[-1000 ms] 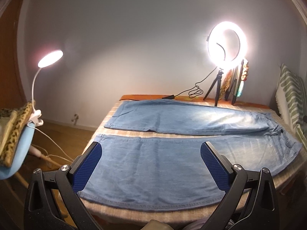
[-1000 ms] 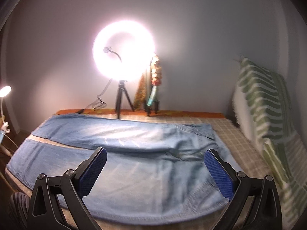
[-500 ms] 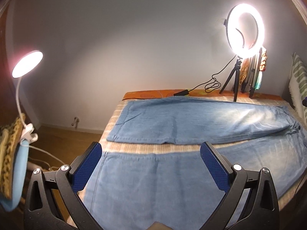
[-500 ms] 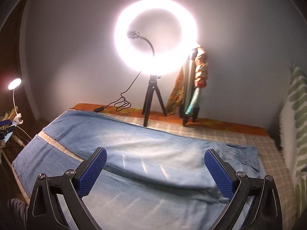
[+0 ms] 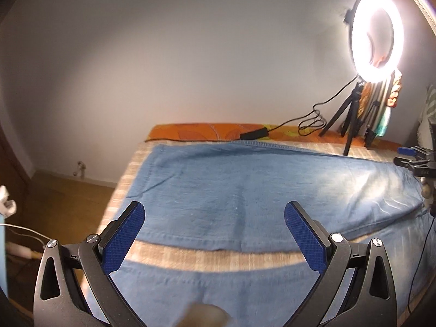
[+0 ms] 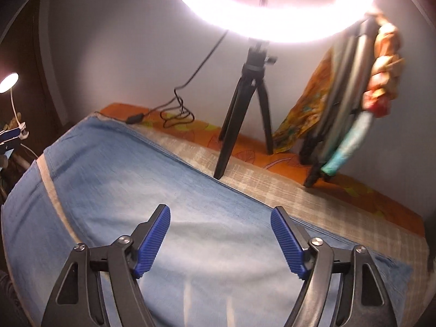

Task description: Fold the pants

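Light-blue denim pants (image 5: pixel 231 190) lie flat on the checked bed (image 6: pixel 313 196) beneath the wide-apart, empty left gripper (image 5: pixel 214 234) and the right gripper (image 6: pixel 220 241), whose empty jaws have just been closing.

Right gripper (image 6: pixel 220 241), jaws apart and just closing with nothing between them, above blue denim pants (image 6: pixel 169 190) spread flat on the bed (image 6: pixel 313 199). Behind: lit ring light (image 6: pixel 272 13) on black tripod (image 6: pixel 245 114).
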A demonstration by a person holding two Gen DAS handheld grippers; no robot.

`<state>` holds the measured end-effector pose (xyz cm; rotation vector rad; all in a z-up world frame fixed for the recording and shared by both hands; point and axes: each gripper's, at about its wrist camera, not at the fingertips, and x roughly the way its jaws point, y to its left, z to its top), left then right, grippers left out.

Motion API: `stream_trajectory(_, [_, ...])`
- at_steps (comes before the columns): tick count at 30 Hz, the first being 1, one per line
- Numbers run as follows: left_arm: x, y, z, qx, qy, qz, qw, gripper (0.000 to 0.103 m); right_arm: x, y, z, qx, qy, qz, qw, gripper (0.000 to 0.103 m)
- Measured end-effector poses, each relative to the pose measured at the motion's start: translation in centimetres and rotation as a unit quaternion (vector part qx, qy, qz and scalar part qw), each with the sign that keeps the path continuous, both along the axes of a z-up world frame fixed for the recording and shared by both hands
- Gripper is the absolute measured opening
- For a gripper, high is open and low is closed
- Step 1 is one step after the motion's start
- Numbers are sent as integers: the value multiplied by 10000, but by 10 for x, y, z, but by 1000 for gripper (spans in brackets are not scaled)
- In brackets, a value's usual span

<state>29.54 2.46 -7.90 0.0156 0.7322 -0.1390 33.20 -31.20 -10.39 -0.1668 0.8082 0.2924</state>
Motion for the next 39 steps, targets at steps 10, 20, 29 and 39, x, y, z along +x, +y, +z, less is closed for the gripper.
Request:
stream_trajectory(10, [56, -21, -46, -9, 523, -160, 9985, 100, 73, 9, -58, -398, 574, 622, 9956, 75])
stream_trajectory(20, [90, -27, -85, -173, 949, -166, 9952, 93, 109, 9, -88, -533, 1005, 1077, 9877, 76])
stream_trajectory(29, [100, -14, -104, -492, 1182, -32, 9918, 94, 85, 17, -80, -714, 882, 972, 9888, 10])
stream_trajectory(39, [106, 12, -77, -1410, 1202, 352, 9821, 95, -1, 48, -24, -1140, -88, 1036, 9880, 3])
